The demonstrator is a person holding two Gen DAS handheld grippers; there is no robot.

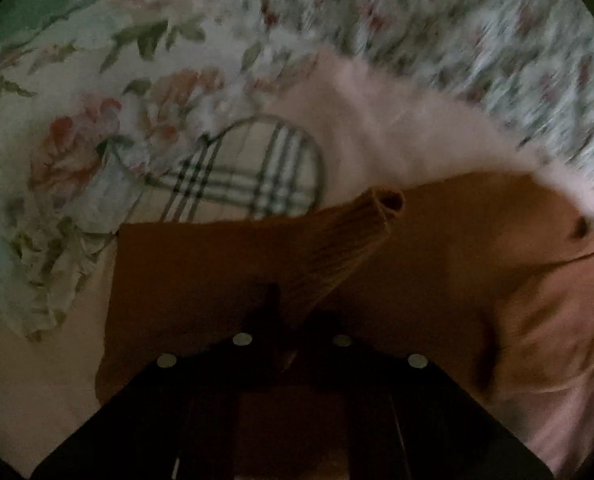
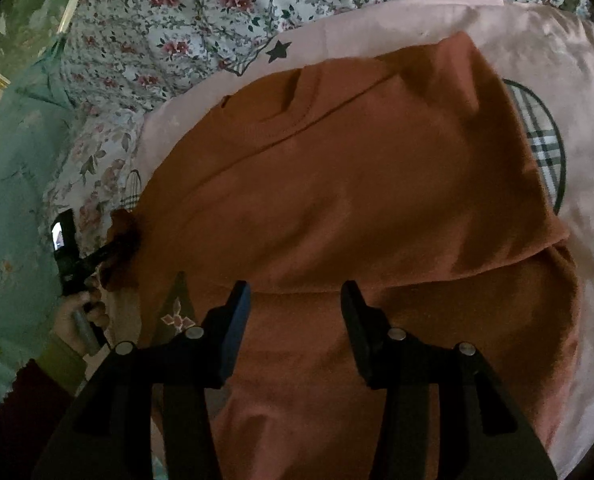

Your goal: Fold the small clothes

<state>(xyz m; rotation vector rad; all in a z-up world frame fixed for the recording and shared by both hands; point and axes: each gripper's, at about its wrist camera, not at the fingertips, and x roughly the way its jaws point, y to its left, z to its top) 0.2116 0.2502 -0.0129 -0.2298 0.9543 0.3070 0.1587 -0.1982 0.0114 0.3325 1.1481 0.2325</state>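
My left gripper (image 1: 293, 308) is clamped on the ribbed cuff (image 1: 361, 236) of a rust-orange sweater (image 2: 357, 200), the sleeve rising out of the closed jaws and ending in an open tube of knit. My right gripper (image 2: 295, 316) hangs over the body of the same sweater with its jaws parted and nothing between the pads; the cloth lies below them, not pinched.

The sweater is spread across a pale pink sheet (image 2: 537, 60) on a bed, part folded, with one layer lapped over another near its lower edge. From the right wrist view the neckline (image 2: 285, 120) shows as a curved seam toward the far side. In that view my left hand (image 2: 79, 320) grips the handle of the other tool at the sweater's left edge, where a bunch of orange cloth (image 2: 123, 228) sits at its tip, and a small lit screen (image 2: 58, 236) glows on it.

The pink sheet carries a printed black star (image 2: 279, 51) and a rounded patch of tan, black and white plaid (image 1: 237, 176); a second plaid patch shows beside the sweater's right edge (image 2: 541, 136). A floral quilt (image 2: 185, 20) with red roses lies beyond the sheet, and a green cloth (image 2: 13, 184) is at the left.

No container is in view, and I can read no brand, label or writing; the left wrist view is blurred.
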